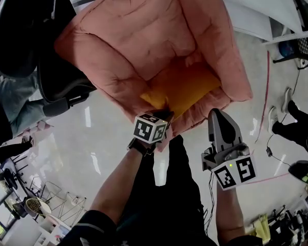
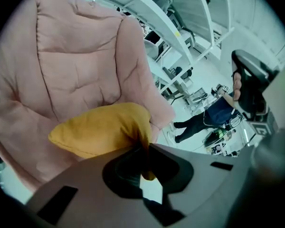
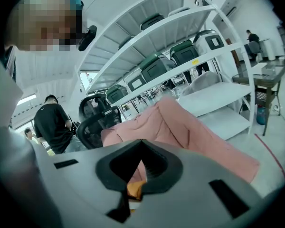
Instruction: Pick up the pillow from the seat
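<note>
- yellow pillow point(image 1: 182, 88), soft and creased, sits in the pink chair point(image 1: 138, 40).
- left gripper point(image 2: 145, 148) is clamped on its bunched corner.
- right gripper point(image 3: 141, 144) jaws seem together, holding nothing.

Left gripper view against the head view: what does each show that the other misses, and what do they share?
Only the left gripper view shows the left tongs pinched shut on a corner of the yellow pillow, plus white shelving and a bystander behind. Only the head view shows the black office chair, the marker cubes and the person's forearms. Both show the pink seat, the pillow, and the right tongs off to the side.
</note>
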Available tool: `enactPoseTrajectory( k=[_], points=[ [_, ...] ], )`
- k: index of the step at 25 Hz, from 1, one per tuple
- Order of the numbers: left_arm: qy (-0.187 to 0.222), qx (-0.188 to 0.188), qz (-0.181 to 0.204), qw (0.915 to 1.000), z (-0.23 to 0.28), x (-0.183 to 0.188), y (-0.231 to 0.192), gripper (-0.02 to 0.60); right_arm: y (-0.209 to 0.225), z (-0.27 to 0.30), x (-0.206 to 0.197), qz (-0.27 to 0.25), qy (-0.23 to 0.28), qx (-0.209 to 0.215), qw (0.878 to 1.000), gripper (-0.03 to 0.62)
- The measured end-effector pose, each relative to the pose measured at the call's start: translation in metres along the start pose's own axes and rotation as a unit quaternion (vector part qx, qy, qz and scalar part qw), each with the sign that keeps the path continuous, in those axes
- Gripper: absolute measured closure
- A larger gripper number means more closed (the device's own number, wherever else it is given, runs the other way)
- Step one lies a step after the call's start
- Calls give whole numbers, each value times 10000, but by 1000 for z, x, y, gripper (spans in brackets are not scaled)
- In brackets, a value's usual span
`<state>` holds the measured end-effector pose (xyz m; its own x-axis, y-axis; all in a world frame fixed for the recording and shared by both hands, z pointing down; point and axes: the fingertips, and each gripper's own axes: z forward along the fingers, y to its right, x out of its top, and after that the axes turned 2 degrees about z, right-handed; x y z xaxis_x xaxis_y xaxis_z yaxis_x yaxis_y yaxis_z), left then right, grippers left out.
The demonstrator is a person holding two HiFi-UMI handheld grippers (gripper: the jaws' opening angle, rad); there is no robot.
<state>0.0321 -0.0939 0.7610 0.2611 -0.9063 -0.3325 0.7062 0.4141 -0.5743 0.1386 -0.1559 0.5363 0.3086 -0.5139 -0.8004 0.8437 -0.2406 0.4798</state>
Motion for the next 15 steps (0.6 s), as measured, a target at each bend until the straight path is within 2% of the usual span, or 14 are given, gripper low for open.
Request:
enactPoseTrajectory(
  k=[7,11,15],
  points=[
    [583,-653,-232,9959,-61,24,53,554,-31,-26,22,25,249,104,9996,591],
    [897,-845,-67,9924,-104,35,81,557,-55,-42,38,-99,372,159,9991,591],
    [1431,-987,28,9848,-156,56,106,557,-78,-57,57,-302,527,170,9980,591]
  ],
)
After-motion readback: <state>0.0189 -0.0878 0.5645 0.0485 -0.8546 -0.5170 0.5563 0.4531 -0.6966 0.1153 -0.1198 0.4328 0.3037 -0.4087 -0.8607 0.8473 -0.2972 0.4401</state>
